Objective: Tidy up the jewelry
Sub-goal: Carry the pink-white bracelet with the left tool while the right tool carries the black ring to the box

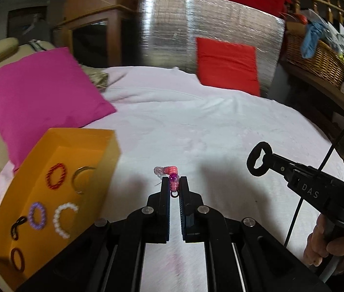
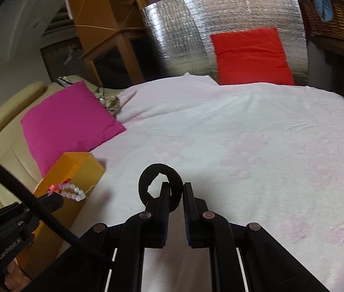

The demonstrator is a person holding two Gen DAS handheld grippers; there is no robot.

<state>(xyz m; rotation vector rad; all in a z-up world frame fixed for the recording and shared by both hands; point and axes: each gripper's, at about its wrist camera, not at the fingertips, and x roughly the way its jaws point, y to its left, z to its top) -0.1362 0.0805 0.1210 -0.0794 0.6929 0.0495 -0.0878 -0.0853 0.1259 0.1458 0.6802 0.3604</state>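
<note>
Carry step — both pieces lifted clear of the pale pink blanket (image 1: 220, 121) and not yet delivered to the open orange cardboard box (image 1: 35, 160) at the left.

Item 1: beaded bracelet of pink, coral and clear beads (image 1: 169, 174), clenched at its purple end in the left gripper (image 1: 174, 182). Its free length curls up and leftward beyond the fingertips; a small dark clasp ring hangs back between the jaws. Long axis roughly along the fingers, then bending left, toward the box.

Item 2: black fabric hair tie (image 2: 158, 185), pinched at one edge in the right gripper (image 2: 175, 189), jaws clamped on it. The loop stands up and to the left of the fingertips, its opening turned toward the wrist camera.

Receptacle contents: red beaded ring, thin metal bangle, purple beaded ring, white bead bracelet, dark pieces at the near end — bare floor left mainly toward the far wall.

Next move, by judgement: bring the left gripper over that bare part, lower, release; the right follows. The box's near wall is one snag risk for the dangling strand.
</note>
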